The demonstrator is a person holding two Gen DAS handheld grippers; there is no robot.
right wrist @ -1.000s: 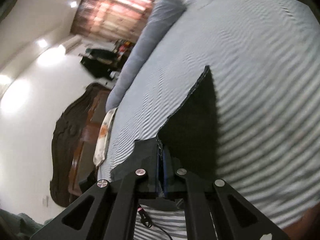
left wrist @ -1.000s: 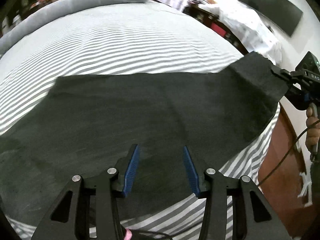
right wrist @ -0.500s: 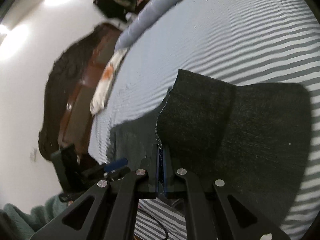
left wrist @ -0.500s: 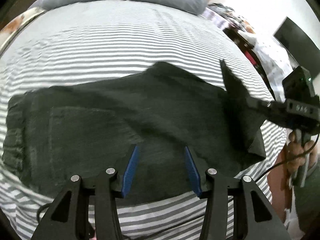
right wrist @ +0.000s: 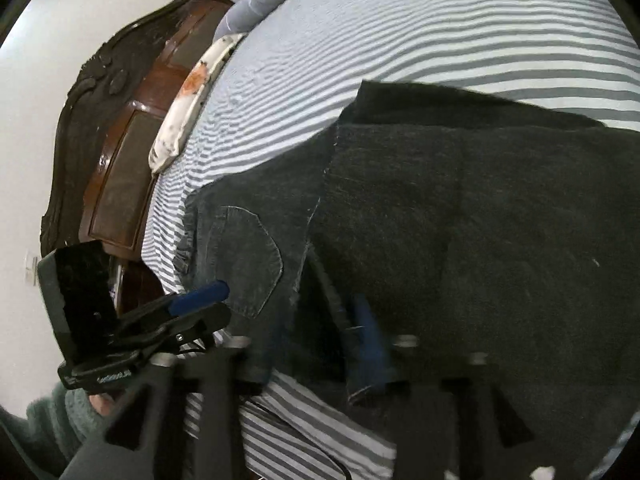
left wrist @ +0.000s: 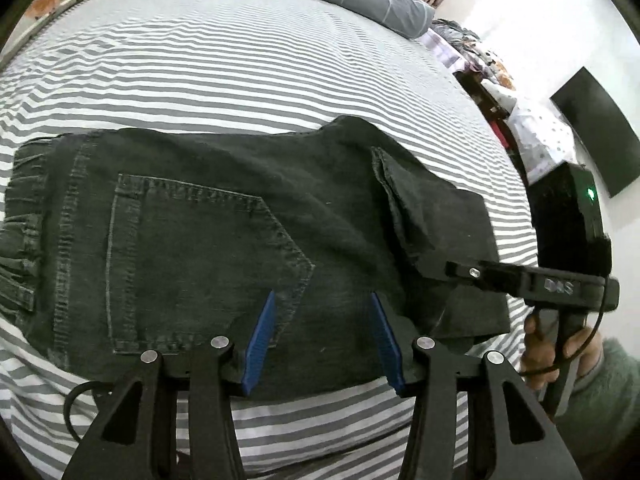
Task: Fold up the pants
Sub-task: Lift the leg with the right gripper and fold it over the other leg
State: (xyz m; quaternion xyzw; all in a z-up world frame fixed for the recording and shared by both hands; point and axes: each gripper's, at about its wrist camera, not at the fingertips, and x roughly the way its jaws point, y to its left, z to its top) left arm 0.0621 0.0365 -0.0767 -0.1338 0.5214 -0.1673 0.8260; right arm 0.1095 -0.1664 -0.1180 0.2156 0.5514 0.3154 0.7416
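My right gripper (right wrist: 340, 336) has just been opening: its jaws are blurred in its own view, with the hem of the folded-over leg (left wrist: 440, 240) between them, though I can't tell whether the cloth has fully slipped free. My left gripper (left wrist: 326, 336) is unclenched over the near edge of the pants (left wrist: 192, 232), just right of the back pocket (left wrist: 192, 268), holding nothing. The pants lie across the striped bed (left wrist: 240, 72), waistband at the left, leg end brought over toward the middle. The folded layer sits crooked, I judge, its hem edge slanting instead of matching the near side. If I draw the right gripper back while cloth catches on a pad, it could drag the flap open. The cable (left wrist: 576, 356) could also snag.
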